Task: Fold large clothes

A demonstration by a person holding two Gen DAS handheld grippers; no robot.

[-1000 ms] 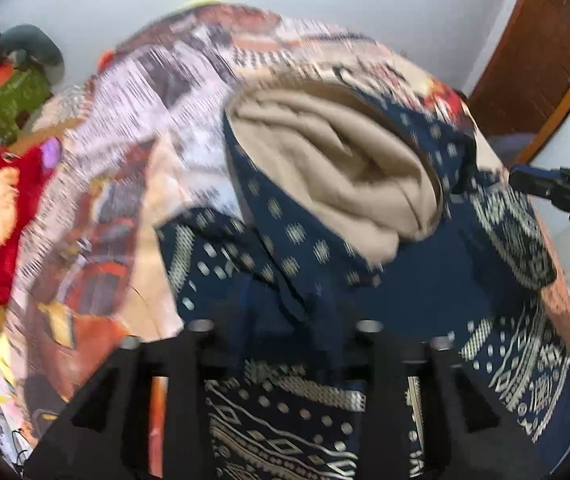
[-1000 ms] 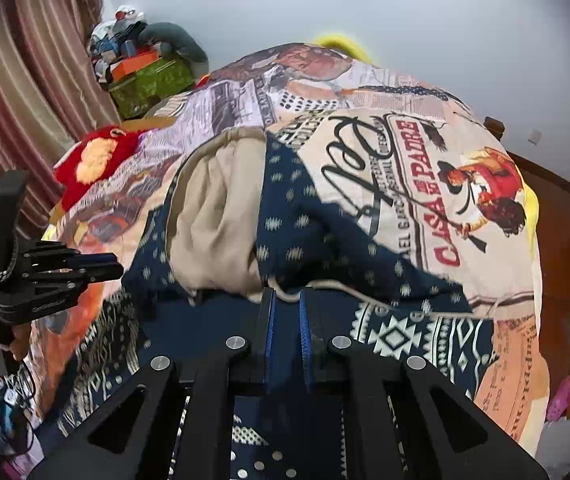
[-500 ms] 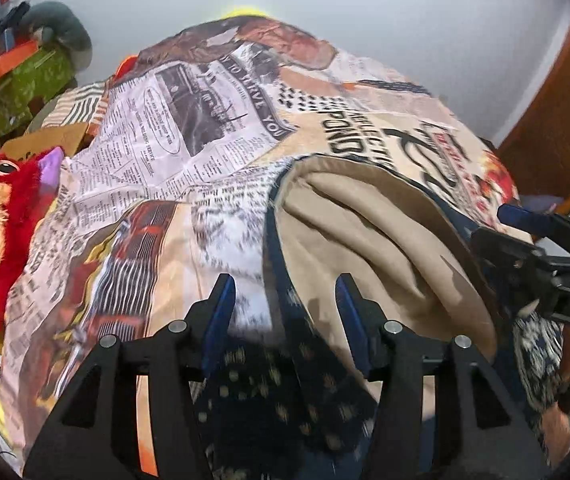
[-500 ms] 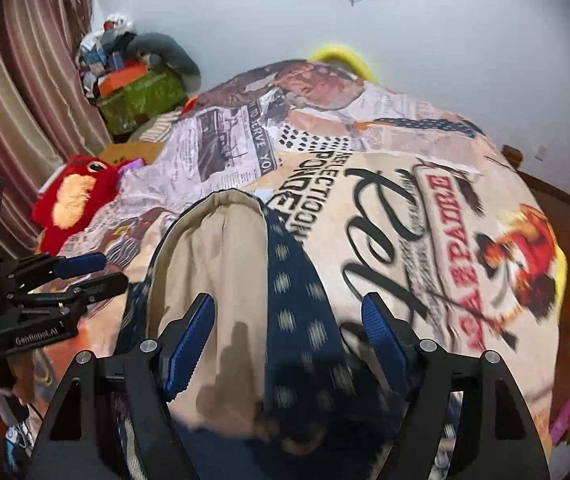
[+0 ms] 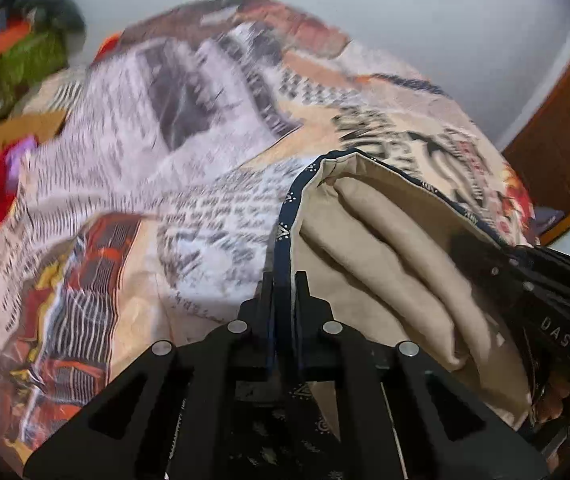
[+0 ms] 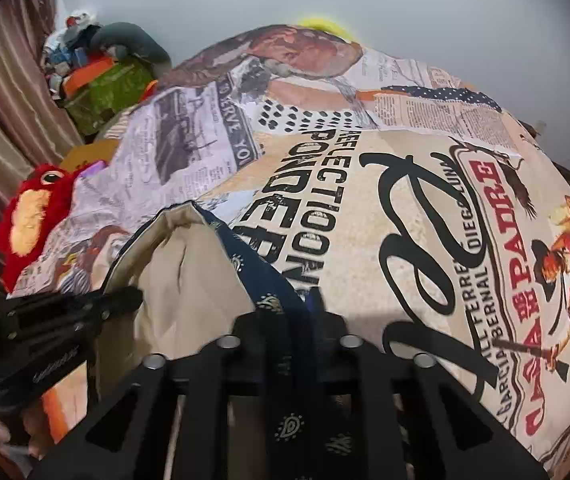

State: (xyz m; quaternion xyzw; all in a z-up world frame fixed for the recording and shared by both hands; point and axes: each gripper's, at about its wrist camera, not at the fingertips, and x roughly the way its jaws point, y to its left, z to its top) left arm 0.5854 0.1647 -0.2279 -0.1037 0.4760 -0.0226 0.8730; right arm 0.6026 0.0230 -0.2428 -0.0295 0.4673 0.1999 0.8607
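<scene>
A navy patterned hoodie lies on the bed, its hood open and showing beige lining (image 5: pixel 365 248) (image 6: pixel 181 280). My left gripper (image 5: pixel 283 280) is shut on the hood's navy rim (image 5: pixel 285 216) at its left side. My right gripper (image 6: pixel 293 308) is shut on the rim's right side (image 6: pixel 245 256). In the left wrist view the right gripper (image 5: pixel 525 276) shows at the hood's far edge. The right wrist view has the left gripper (image 6: pixel 117 304) at the lining's left. The hoodie's body lies hidden under the gripper frames.
The bed wears a newspaper-and-poster print sheet (image 6: pixel 405 200) that stretches beyond the hood. A red plush toy (image 6: pixel 33 220) lies at the left edge, and a pile with a green box (image 6: pixel 113 88) is behind it. A striped curtain (image 6: pixel 1 120) hangs left; a wooden door (image 5: pixel 557 152) stands right.
Both grippers moved up from the hoodie's body to the hood. Half a second ago their jaws stood open over the hood's rim; now both have shut on it.
</scene>
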